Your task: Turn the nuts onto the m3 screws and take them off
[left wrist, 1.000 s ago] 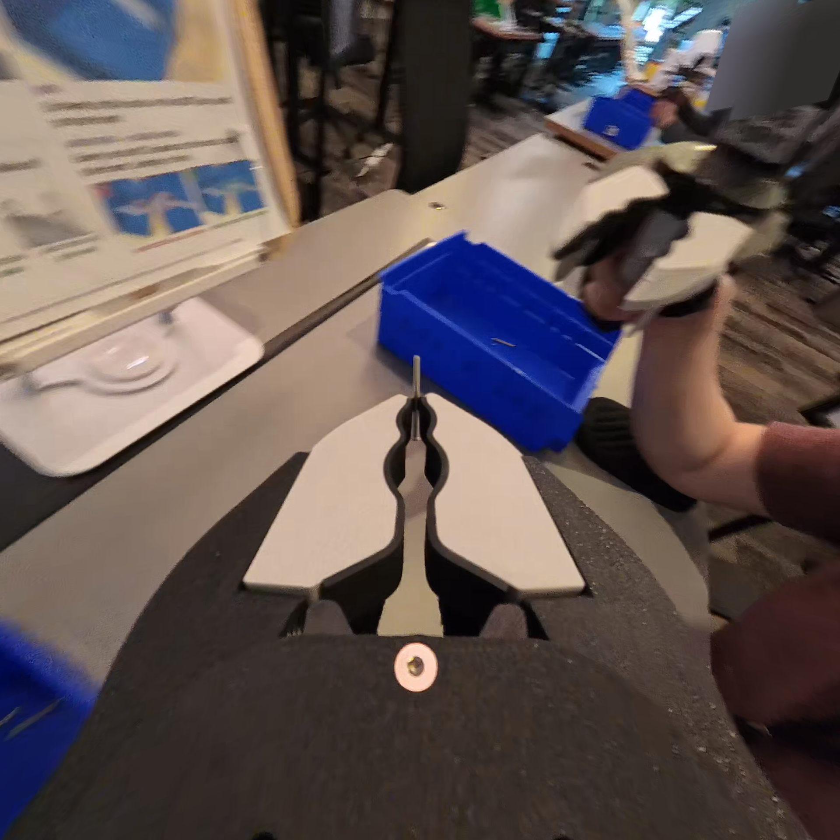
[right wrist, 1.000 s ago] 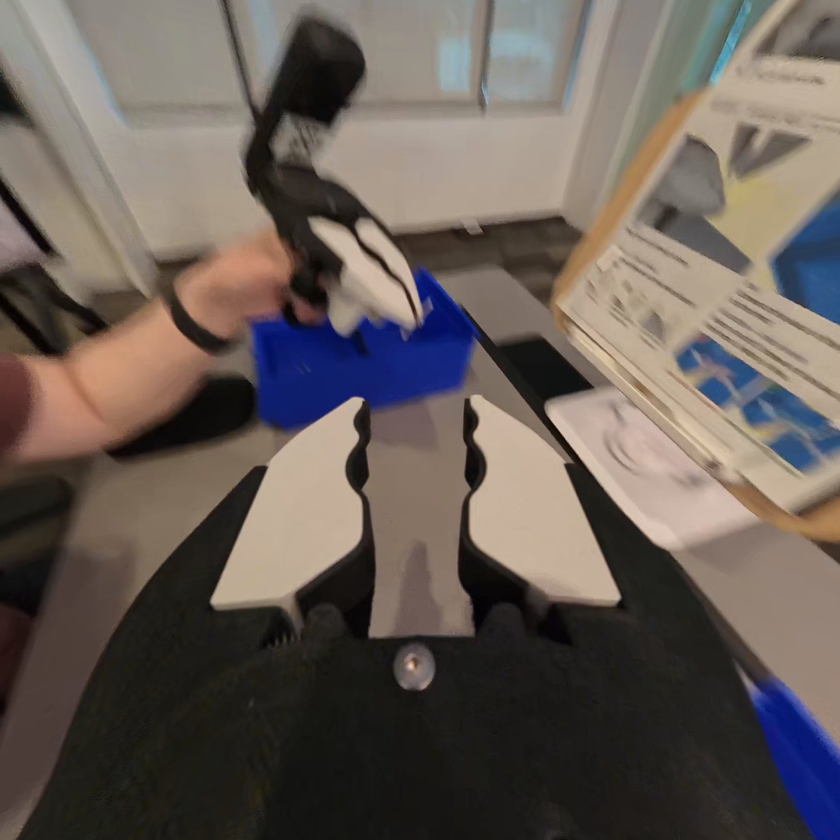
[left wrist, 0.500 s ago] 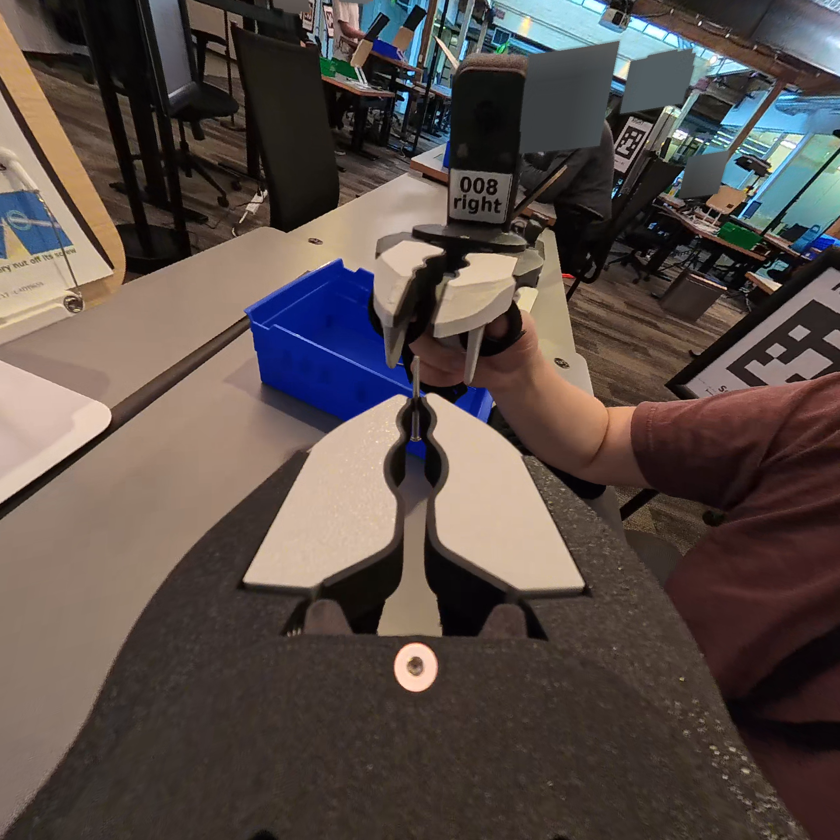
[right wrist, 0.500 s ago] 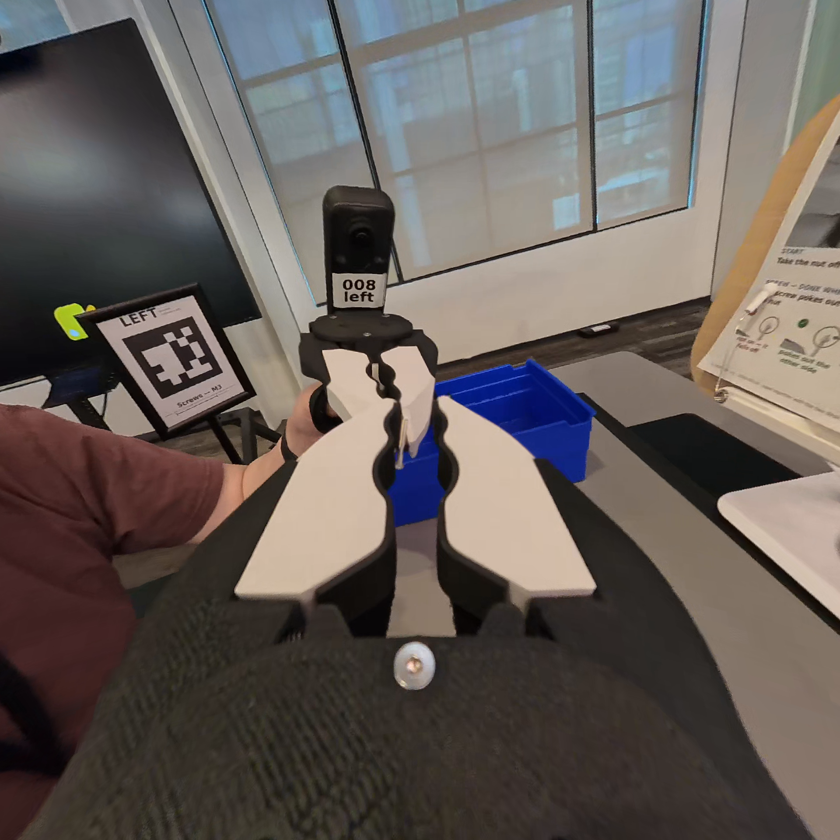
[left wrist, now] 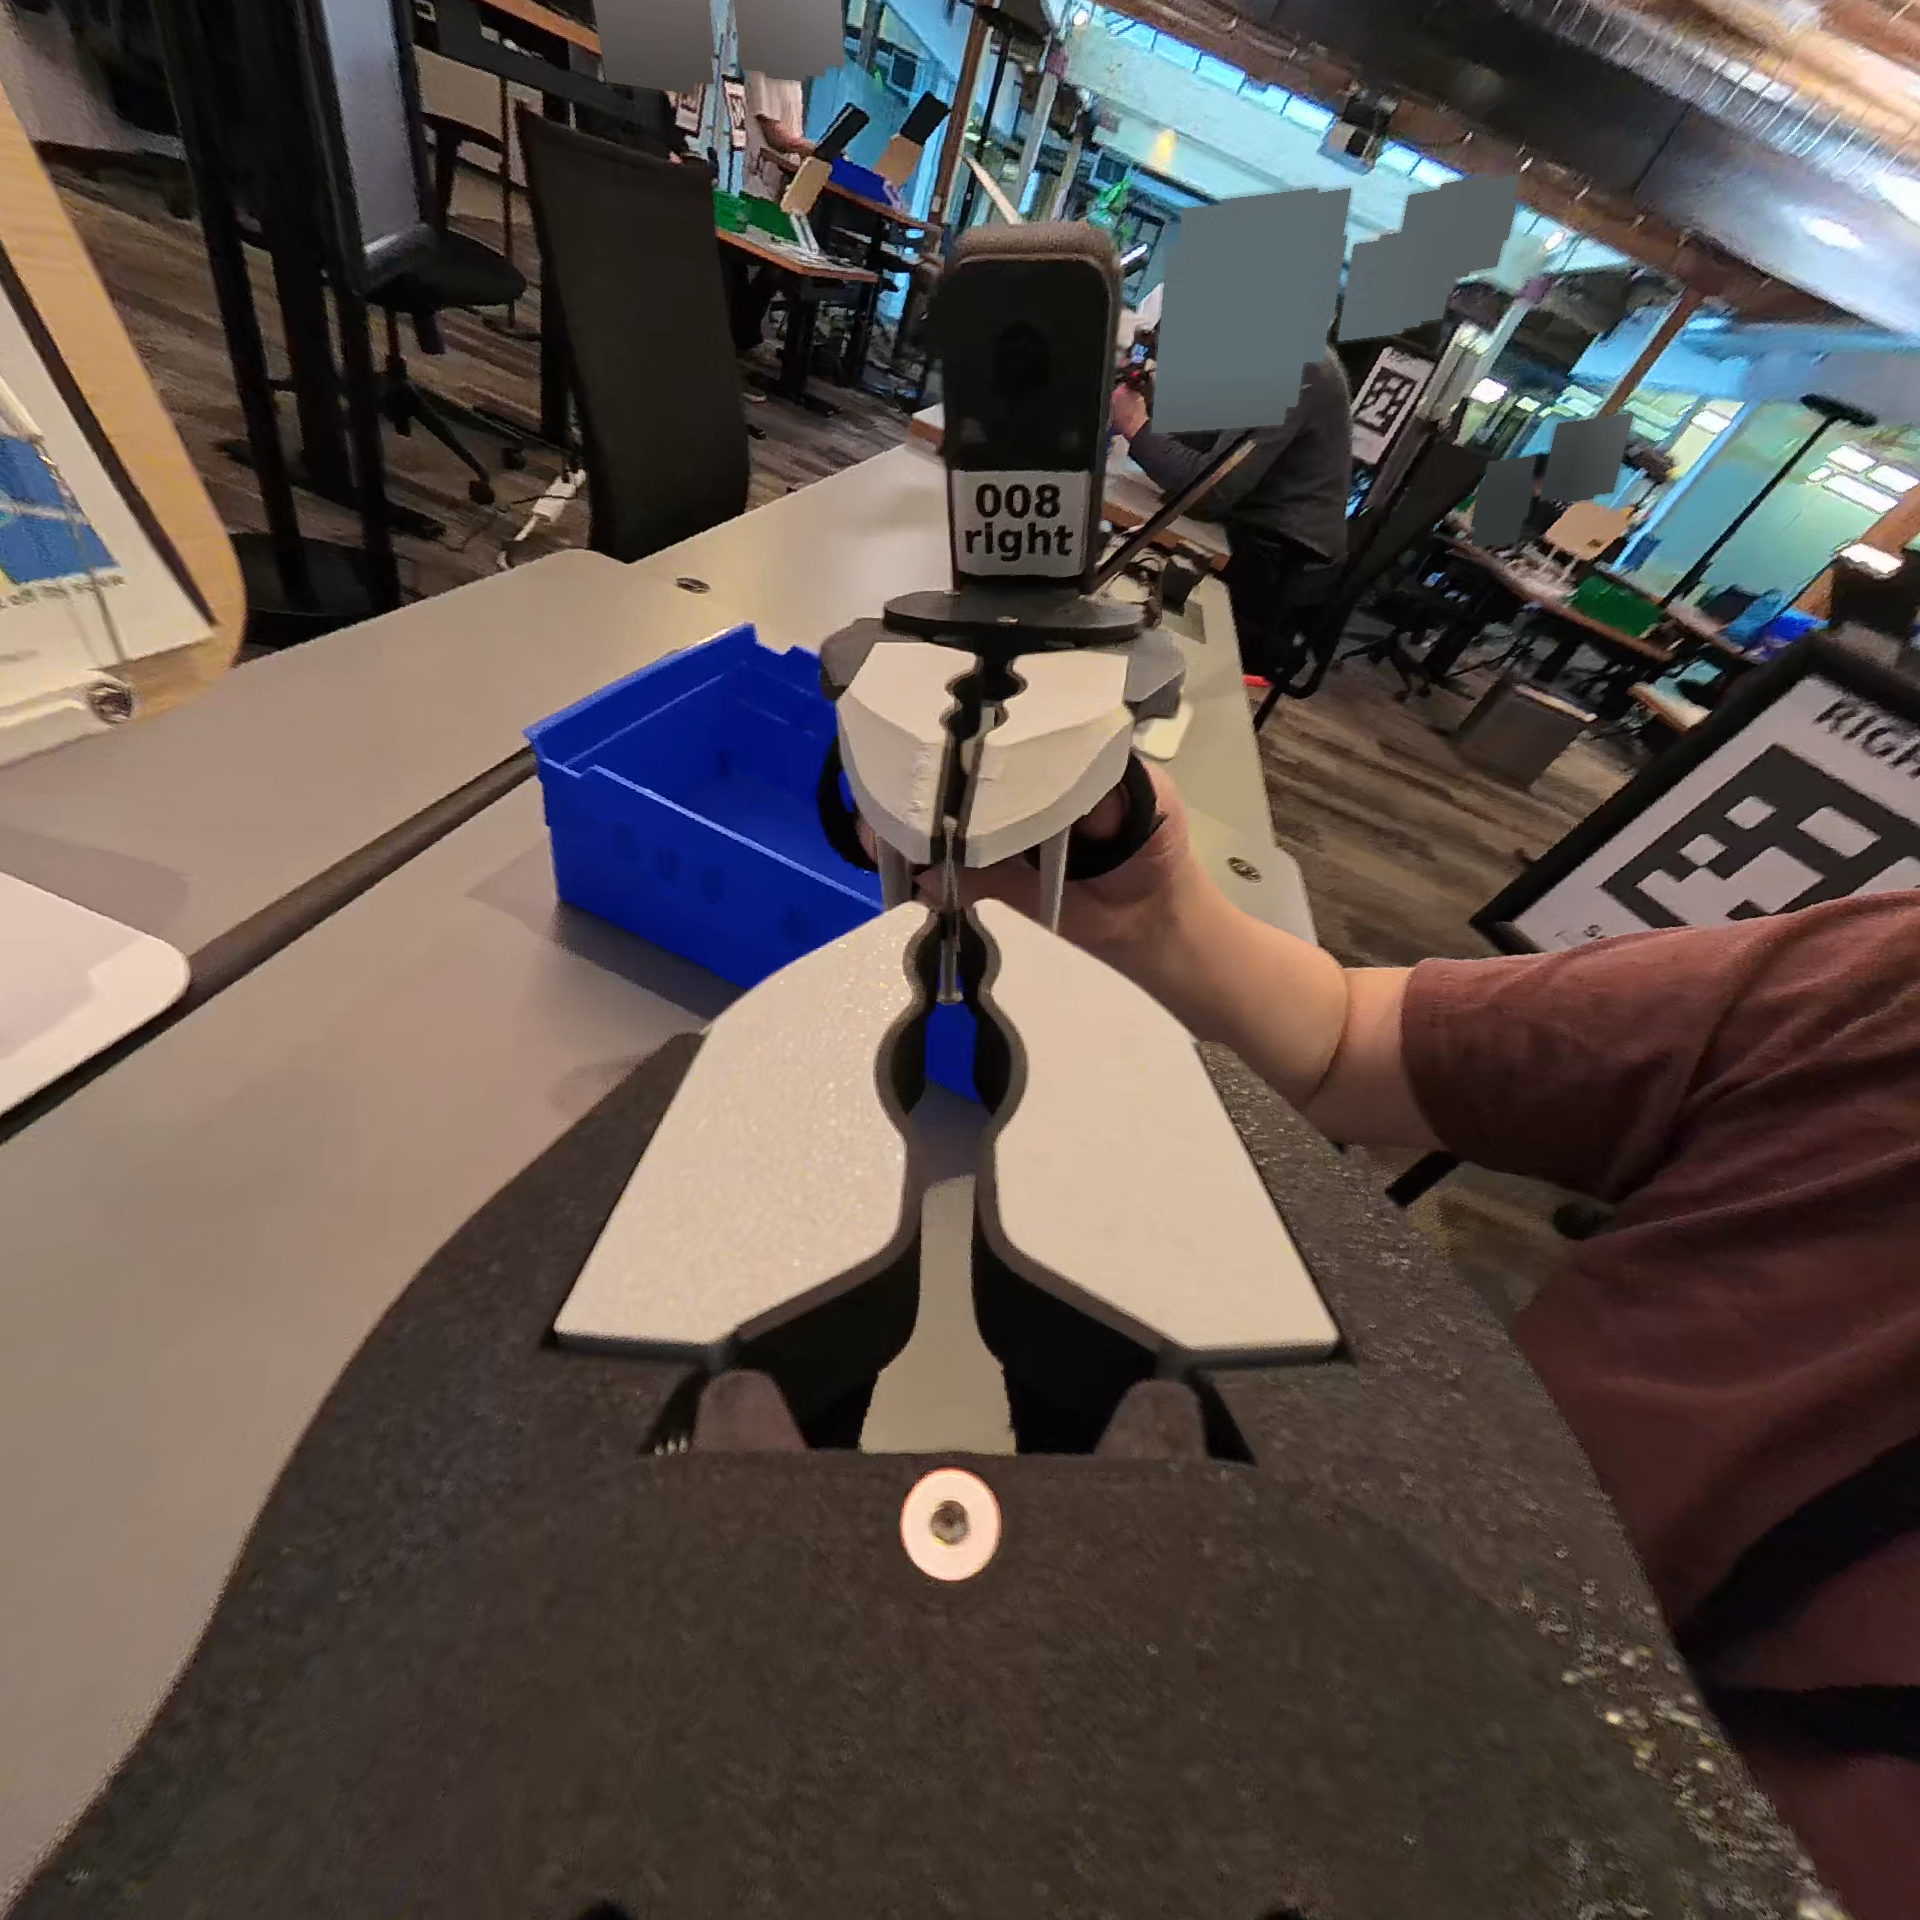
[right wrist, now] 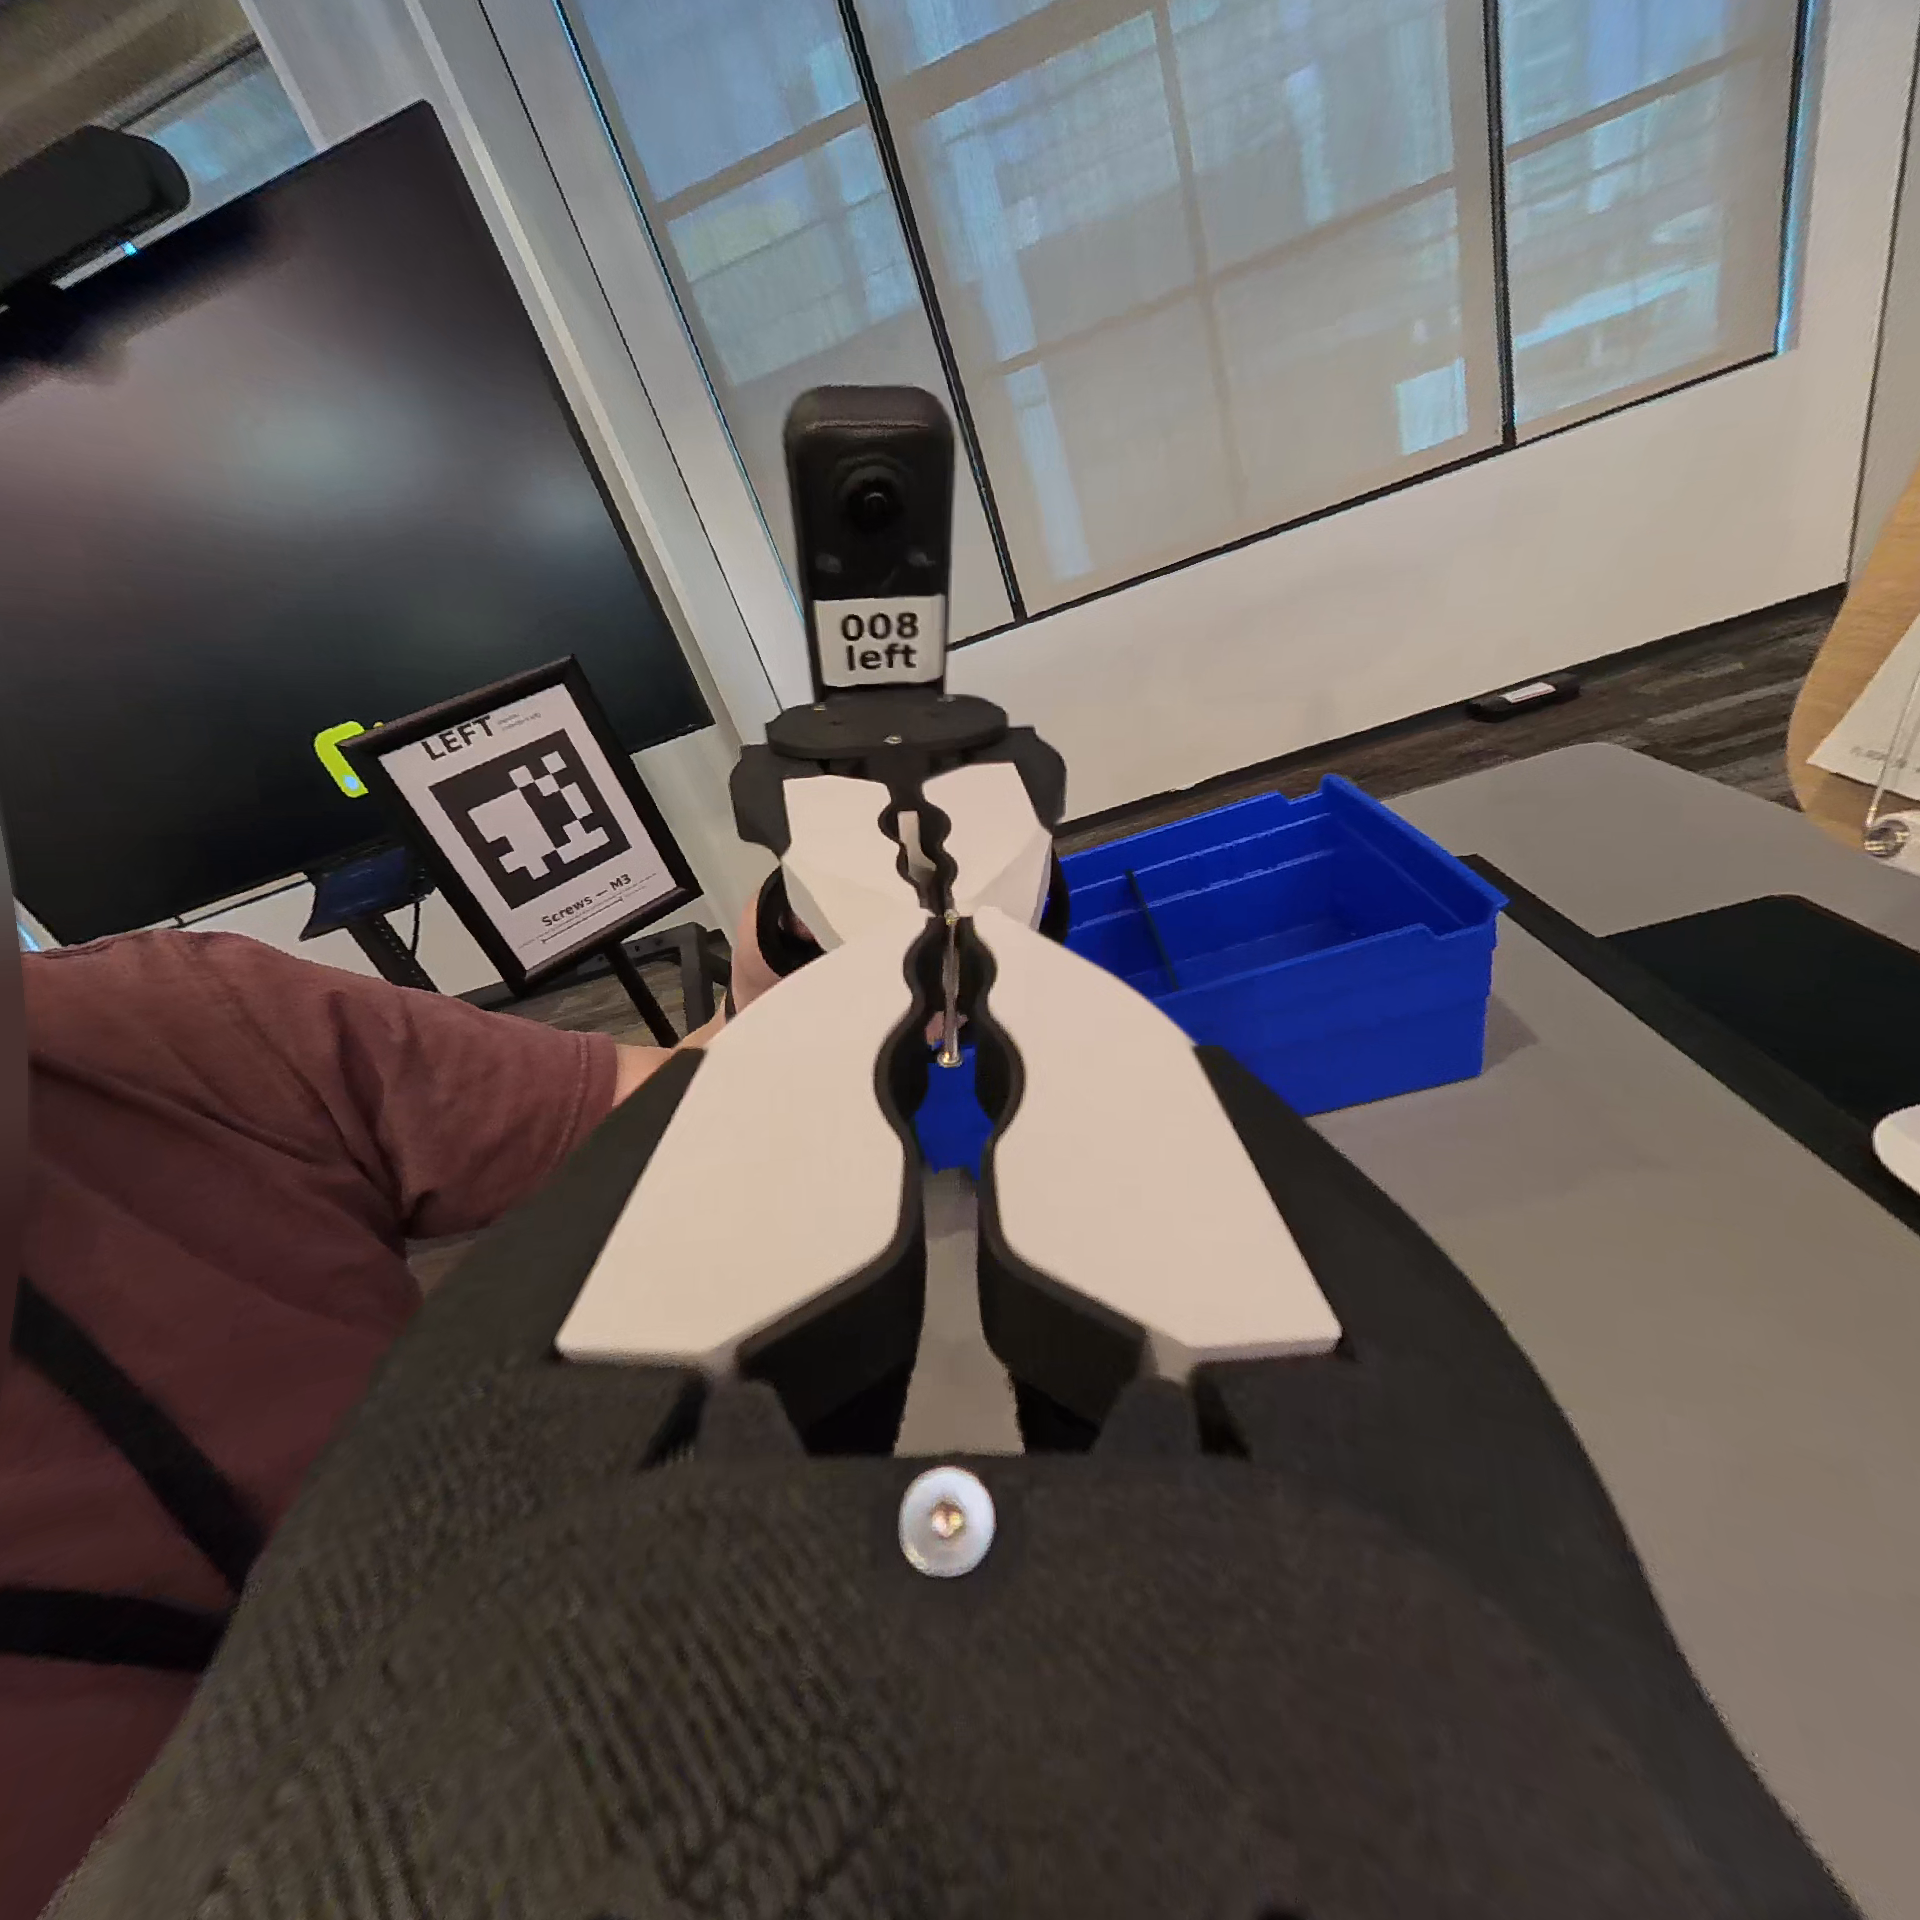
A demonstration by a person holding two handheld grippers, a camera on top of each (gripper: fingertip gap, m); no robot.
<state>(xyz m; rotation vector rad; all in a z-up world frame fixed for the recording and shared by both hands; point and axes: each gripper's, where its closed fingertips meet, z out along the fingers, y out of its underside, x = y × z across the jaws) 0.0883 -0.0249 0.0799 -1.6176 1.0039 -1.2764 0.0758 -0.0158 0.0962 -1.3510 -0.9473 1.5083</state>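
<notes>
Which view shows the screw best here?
The right wrist view: the screw shows along its length between both closed hand-held grippers. The left wrist view shows the screw thinner and partly hidden at the tips.

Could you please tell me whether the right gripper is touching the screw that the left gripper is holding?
Touching. In the right wrist view the right gripper has its jaws shut around the screw, whose far end sits in the left gripper.

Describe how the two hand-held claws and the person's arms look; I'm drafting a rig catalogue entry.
Both match: the left claw and right claw have pale grey wavy-edged fingers on a rough black body with one silver screw. Each carries an upright black camera with a white printed label. The person wears a short maroon sleeve; the bands at the hands are unclear.
</notes>
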